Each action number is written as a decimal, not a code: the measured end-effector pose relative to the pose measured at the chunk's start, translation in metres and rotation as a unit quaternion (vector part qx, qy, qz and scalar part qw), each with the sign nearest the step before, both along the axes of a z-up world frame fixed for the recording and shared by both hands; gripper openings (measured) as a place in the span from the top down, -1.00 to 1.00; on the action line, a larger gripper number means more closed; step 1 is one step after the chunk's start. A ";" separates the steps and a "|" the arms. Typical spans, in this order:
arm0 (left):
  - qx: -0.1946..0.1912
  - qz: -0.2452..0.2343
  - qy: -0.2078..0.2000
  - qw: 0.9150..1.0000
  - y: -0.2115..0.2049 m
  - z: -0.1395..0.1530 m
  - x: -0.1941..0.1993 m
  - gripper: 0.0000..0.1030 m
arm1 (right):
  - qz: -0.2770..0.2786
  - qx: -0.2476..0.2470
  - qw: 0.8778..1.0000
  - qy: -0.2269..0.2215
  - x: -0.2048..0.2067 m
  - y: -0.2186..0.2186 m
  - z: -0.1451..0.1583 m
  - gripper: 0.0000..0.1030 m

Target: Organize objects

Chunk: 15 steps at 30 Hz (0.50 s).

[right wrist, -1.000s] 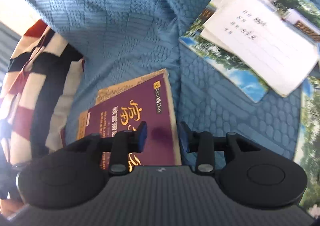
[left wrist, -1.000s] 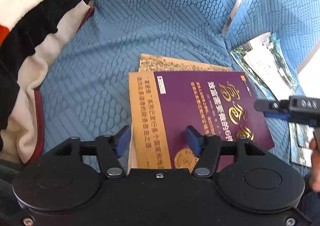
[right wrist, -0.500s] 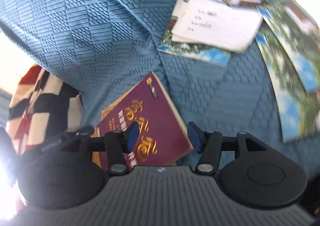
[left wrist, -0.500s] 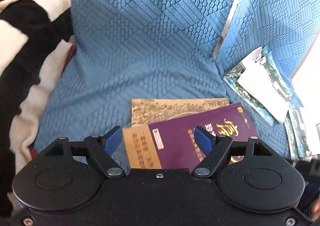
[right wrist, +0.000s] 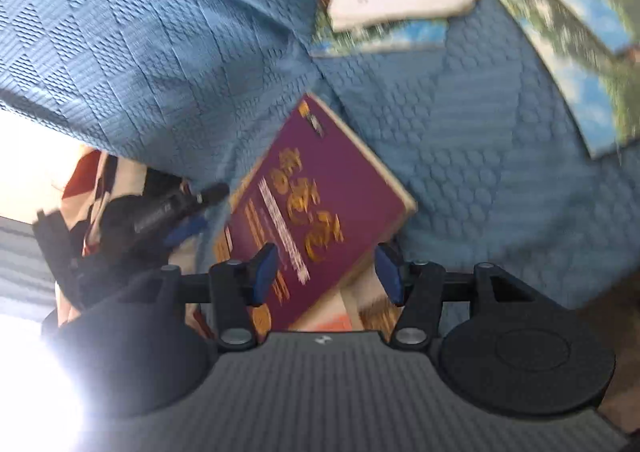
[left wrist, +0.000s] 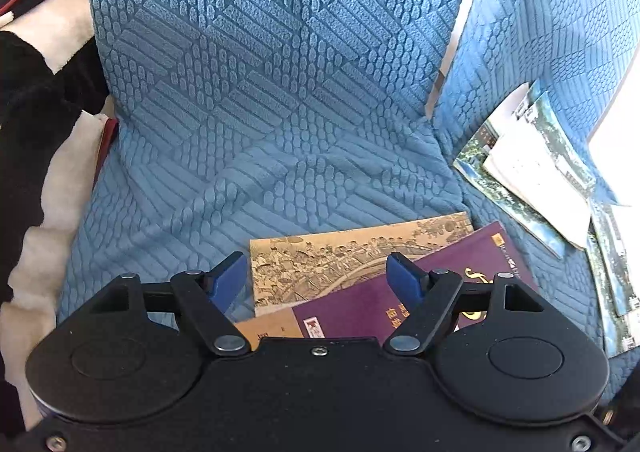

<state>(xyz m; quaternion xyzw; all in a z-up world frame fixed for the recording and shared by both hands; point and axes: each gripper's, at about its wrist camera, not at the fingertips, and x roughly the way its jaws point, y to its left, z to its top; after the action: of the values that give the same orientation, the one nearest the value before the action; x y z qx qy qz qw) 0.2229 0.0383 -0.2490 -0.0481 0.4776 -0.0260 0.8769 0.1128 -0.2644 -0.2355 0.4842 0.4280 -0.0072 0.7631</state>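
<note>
A purple book with gold lettering [left wrist: 360, 310] lies on a tan illustrated book [left wrist: 336, 260] on the blue textured sofa seat [left wrist: 248, 156]. My left gripper [left wrist: 318, 280] is open and empty, just above the near edge of these books. In the right wrist view the purple book [right wrist: 320, 192] lies skewed ahead of my right gripper [right wrist: 326, 272], which is open and empty above its lower part. The left gripper shows there at the left [right wrist: 176, 208]. Landscape-photo booklets and a white sheet [left wrist: 536, 180] lie to the right.
A black, white and red striped blanket [left wrist: 36, 124] is heaped at the sofa's left. The sofa backrest [left wrist: 280, 12] rises behind the books. More photo booklets [right wrist: 560, 32] spread over the right seat cushion. Bright glare fills the lower left of the right wrist view.
Both grippers have pulled back and risen from the books; the jaws have opened wider. The purple book has turned askew, uncovering more of the tan book. The right view is blurred by motion.
</note>
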 end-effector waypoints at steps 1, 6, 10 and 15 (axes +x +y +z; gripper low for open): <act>-0.001 0.002 0.003 1.000 0.001 -0.001 0.001 -0.45 | 0.006 0.005 1.000 0.004 -0.001 0.003 -0.004 -0.10; -0.012 -0.003 0.017 1.000 0.003 -0.005 0.002 -0.40 | 0.025 0.006 1.000 -0.004 0.005 0.016 -0.012 -0.09; -0.039 -0.009 0.043 0.998 0.004 -0.009 0.002 -0.40 | 0.023 -0.005 1.000 -0.005 0.013 0.018 -0.016 -0.10; -0.043 -0.003 0.048 0.998 0.006 -0.007 -0.004 -0.37 | 0.012 0.004 1.000 -0.008 0.011 0.011 -0.019 -0.10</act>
<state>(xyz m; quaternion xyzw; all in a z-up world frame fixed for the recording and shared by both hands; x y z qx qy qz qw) 0.2192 0.0448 -0.2557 -0.0857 0.5175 -0.0467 0.8501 0.1237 -0.2538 -0.2543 0.4823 0.4275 0.0072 0.7646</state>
